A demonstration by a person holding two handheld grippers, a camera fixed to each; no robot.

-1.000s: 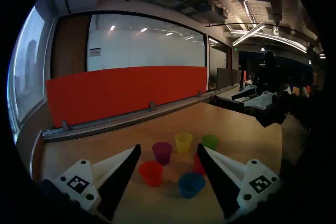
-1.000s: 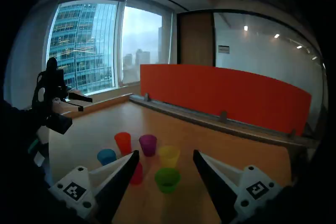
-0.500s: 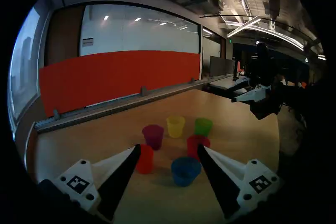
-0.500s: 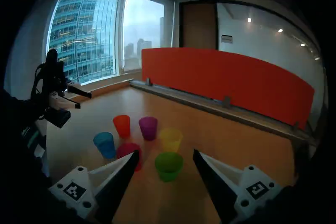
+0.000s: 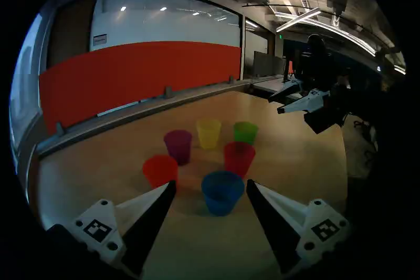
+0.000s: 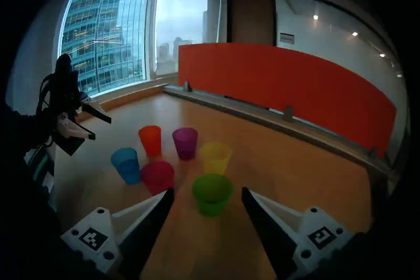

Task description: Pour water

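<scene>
- Wooden table (image 5: 294,164) is carrying six cups (image 5: 208,133), upright and clustered.
- Left gripper (image 5: 209,182) is hovering, jaws gaping wide, facing the blue cup (image 5: 222,192).
- Right gripper (image 6: 206,190) is hovering likewise, jaws wide, facing the green cup (image 6: 212,193).

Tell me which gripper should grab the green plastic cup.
Right. The green plastic cup sits just ahead of the right gripper, between its open fingers. From the left gripper it stands at the cluster's far side, behind the red plastic cup.
</scene>
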